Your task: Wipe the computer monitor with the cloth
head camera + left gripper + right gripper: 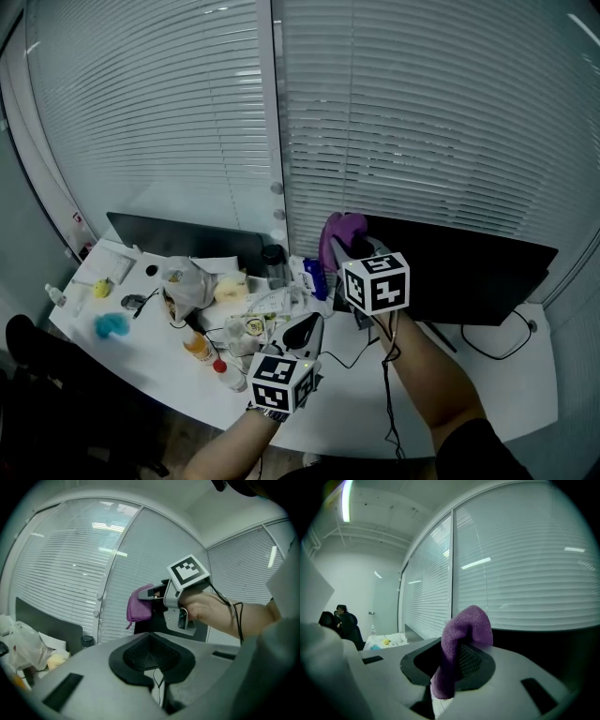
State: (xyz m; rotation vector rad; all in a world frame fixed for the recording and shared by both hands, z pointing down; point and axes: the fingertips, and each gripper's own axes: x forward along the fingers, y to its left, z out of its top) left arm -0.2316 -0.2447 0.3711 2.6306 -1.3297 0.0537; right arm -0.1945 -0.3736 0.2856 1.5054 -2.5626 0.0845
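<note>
As R tool clamps, cloth sits btw jaws.

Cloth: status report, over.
Right gripper shut on cloth, at monitor's upper left corner. Left gripper shut, empty, held low. Desk clutter left of monitor, not blocking.

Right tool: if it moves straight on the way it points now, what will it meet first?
The purple cloth in the right tool would probably touch the top edge of the monitor first. Depth is unclear; it might pass just above, to the blinds.
</note>
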